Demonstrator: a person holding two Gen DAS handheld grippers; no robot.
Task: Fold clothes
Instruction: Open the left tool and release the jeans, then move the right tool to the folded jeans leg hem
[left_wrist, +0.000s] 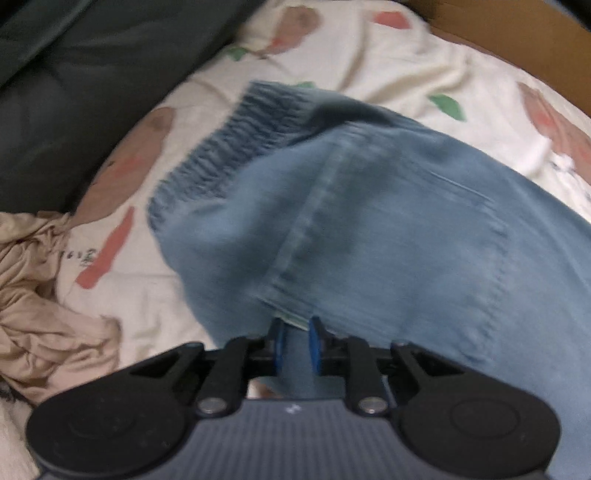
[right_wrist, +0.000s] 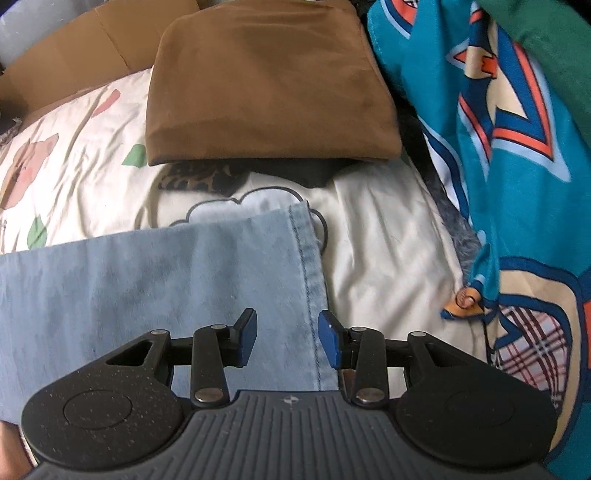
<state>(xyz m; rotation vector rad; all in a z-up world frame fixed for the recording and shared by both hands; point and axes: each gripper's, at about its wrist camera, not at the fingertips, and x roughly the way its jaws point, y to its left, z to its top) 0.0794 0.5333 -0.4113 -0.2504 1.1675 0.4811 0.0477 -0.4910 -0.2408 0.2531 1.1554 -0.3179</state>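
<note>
Left gripper (left_wrist: 294, 339): matte black linkage arms on round black side housings, silver pivot screws at the arm bases, blue pads on the inner finger faces. The body is dark grey with lengthwise ribbing (small white mark at top centre). Right gripper (right_wrist: 287, 339): identical construction; its black housings appear finely speckled, with additional silver screws at the outer link joints.

Printed bedsheet (left_wrist: 388, 55), cardboard (right_wrist: 74, 48)

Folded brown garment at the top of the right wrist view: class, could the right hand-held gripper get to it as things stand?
Probably yes. The right hand-held gripper is open and empty above the light blue denim jeans; only flat cream printed bedsheet lies before the folded brown garment.
</note>
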